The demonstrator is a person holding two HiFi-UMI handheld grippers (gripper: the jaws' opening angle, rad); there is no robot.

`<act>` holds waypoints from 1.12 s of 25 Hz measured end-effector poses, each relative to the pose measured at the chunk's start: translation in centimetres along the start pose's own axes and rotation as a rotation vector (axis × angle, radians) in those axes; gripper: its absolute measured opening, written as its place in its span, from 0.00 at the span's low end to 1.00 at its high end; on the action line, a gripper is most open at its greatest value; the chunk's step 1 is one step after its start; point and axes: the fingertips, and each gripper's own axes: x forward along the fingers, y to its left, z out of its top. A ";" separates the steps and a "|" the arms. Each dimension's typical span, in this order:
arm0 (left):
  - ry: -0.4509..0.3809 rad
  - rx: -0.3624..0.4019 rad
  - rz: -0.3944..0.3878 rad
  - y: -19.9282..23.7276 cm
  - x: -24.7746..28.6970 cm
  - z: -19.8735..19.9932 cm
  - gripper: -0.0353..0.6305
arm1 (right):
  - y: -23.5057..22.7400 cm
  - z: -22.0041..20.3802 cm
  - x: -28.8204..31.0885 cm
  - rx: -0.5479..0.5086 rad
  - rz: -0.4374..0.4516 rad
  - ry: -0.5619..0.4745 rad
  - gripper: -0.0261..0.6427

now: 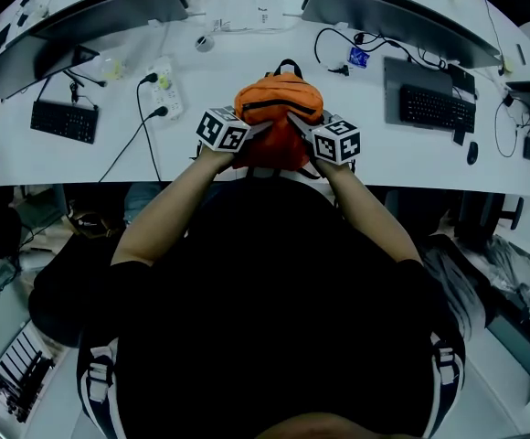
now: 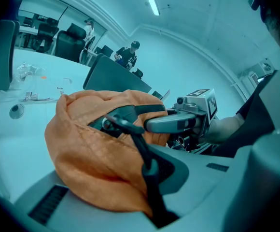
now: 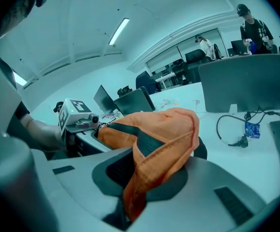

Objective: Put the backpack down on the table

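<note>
I have the orange backpack (image 1: 279, 108) pinched from both sides at the middle of the tabletop's (image 1: 219, 71) near edge, with its lower part hanging over that edge toward me. My left gripper (image 1: 258, 129) is clamped shut on a fold of the orange fabric on the bag's left side, and in the left gripper view a black strap (image 2: 147, 163) runs down through the jaws with the cloth. My right gripper (image 1: 300, 124) is closed just as tightly on a fold on the bag's right side. The two sit level with each other, the bag bunched between them and its carry loop (image 1: 288, 64) pointing toward the far edge. I can't tell whether its bottom touches the tabletop. A power strip (image 1: 166, 85) lies to the left, and a keyboard (image 1: 437, 108) well off to the right.
</note>
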 end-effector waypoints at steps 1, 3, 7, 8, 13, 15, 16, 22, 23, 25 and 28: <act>0.004 0.001 0.001 0.2 0.1 -0.1 0.13 | -0.2 -0.1 0.2 0.004 -0.001 0.001 0.13; 0.011 0.001 0.004 0.6 0.2 -0.3 0.13 | -0.4 -0.3 0.7 0.009 -0.002 0.006 0.13; 0.025 0.003 0.014 1.5 0.6 -0.4 0.13 | -1.3 -0.7 1.6 0.017 -0.003 0.016 0.13; 0.027 0.002 0.013 1.7 0.7 -0.4 0.13 | -1.5 -0.7 1.8 0.017 -0.005 0.018 0.13; 0.031 -0.027 0.005 2.7 1.0 -0.4 0.13 | -2.3 -0.9 2.6 0.026 -0.005 0.026 0.13; 0.032 -0.033 0.003 3.1 1.1 -0.5 0.13 | -2.5 -1.1 2.9 0.039 -0.005 0.025 0.13; 0.036 -0.037 0.002 3.4 1.2 -0.7 0.13 | -2.7 -1.2 3.1 0.047 -0.005 0.025 0.13; 0.041 -0.049 -0.001 4.5 1.8 -0.9 0.13 | -3.9 -1.8 4.1 0.081 -0.012 0.035 0.13; 0.041 -0.050 0.000 4.7 1.9 -0.9 0.13 | -4.1 -1.9 4.3 0.081 -0.014 0.037 0.13; 0.043 -0.055 0.002 5.2 1.9 -1.0 0.13 | -4.3 -1.9 4.6 0.084 -0.019 0.041 0.13; 0.044 -0.065 -0.001 6.0 2.0 -1.0 0.13 | -4.7 -2.1 5.2 0.092 -0.026 0.047 0.13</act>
